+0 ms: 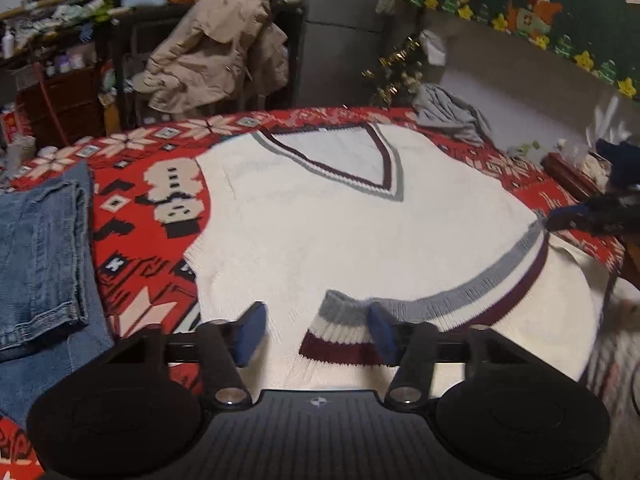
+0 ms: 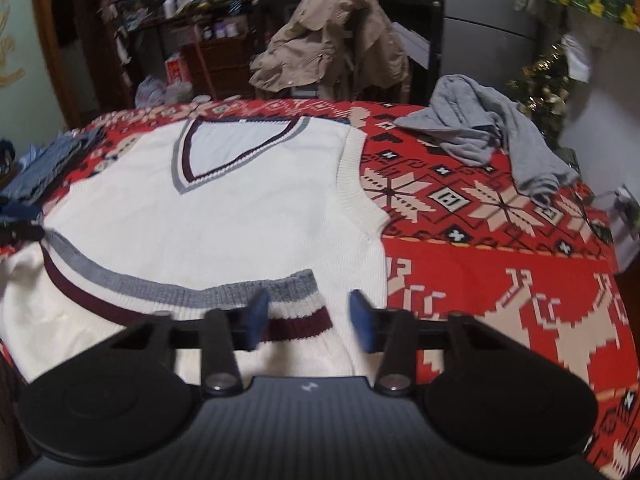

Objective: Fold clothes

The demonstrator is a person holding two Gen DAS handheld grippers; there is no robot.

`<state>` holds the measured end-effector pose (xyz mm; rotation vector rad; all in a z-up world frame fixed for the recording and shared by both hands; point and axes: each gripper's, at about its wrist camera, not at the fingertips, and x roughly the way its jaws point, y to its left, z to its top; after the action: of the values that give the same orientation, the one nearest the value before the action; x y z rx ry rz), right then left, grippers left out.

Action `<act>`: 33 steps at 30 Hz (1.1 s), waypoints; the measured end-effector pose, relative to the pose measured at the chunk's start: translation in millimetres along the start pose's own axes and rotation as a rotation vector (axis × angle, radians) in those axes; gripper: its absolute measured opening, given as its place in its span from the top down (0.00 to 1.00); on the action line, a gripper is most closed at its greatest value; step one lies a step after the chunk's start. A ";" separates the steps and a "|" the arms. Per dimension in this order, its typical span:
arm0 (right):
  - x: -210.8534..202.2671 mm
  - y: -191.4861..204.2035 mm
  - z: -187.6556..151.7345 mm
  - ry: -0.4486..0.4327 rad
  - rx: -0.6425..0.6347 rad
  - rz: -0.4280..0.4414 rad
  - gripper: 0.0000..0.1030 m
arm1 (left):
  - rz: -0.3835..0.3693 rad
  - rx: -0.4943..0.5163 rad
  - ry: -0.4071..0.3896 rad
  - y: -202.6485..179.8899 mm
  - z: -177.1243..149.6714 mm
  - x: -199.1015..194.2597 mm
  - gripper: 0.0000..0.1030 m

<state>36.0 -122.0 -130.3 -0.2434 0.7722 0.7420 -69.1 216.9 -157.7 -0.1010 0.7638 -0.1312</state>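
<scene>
A white knit V-neck vest [image 1: 340, 232] [image 2: 240, 220] with grey and maroon trim lies flat on the red patterned tablecloth [image 1: 132, 264] [image 2: 500, 264]. Its lower part is turned up, so the striped hem band [image 1: 460, 292] [image 2: 132, 280] runs across the body. My left gripper [image 1: 318, 332] is open, and the hem's left corner sits between its blue pads. My right gripper [image 2: 309, 320] is open over the hem's right corner. Each gripper shows as a dark blur at the edge of the other's view: the right gripper [image 1: 592, 216] and the left gripper [image 2: 20, 228].
Folded blue jeans [image 1: 40, 248] [image 2: 52, 160] lie at the table's left side. A crumpled grey garment [image 1: 452, 116] [image 2: 488, 132] lies at the far right corner. A beige jacket [image 1: 216, 52] [image 2: 332, 40] hangs over a chair behind the table. Cluttered shelves stand beyond.
</scene>
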 end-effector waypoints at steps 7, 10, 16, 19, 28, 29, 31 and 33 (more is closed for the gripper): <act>22.1 -7.3 1.3 0.052 -0.003 0.037 0.64 | -0.048 0.007 0.053 2.5 -0.7 13.4 0.57; 25.7 -9.6 -0.6 0.058 0.013 0.055 0.68 | -0.051 0.014 0.072 0.4 -2.3 17.4 0.57; 21.9 1.9 -1.0 0.051 -0.022 0.024 0.93 | -0.033 0.011 0.108 -6.5 0.5 16.6 0.78; 15.8 0.1 -0.6 0.036 0.014 0.018 0.94 | -0.014 0.013 0.109 -10.1 1.5 11.2 0.88; -30.0 1.1 18.2 -0.102 0.076 -0.008 0.95 | 0.065 -0.080 -0.023 -13.3 17.0 -40.3 0.89; -34.4 0.8 23.1 -0.118 0.081 -0.009 0.95 | 0.068 -0.093 -0.033 -10.4 22.1 -40.3 0.89; -32.9 -1.0 33.7 -0.127 0.081 -0.010 0.95 | 0.075 -0.092 -0.036 -7.6 31.2 -32.9 0.89; -19.7 -3.1 42.8 -0.107 0.075 -0.019 0.95 | 0.100 -0.058 -0.017 -7.7 38.0 -14.6 0.89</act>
<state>52.0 -114.9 -86.4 -0.1426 0.6936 0.7008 -53.8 213.2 -119.4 -0.1191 0.7542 -0.0134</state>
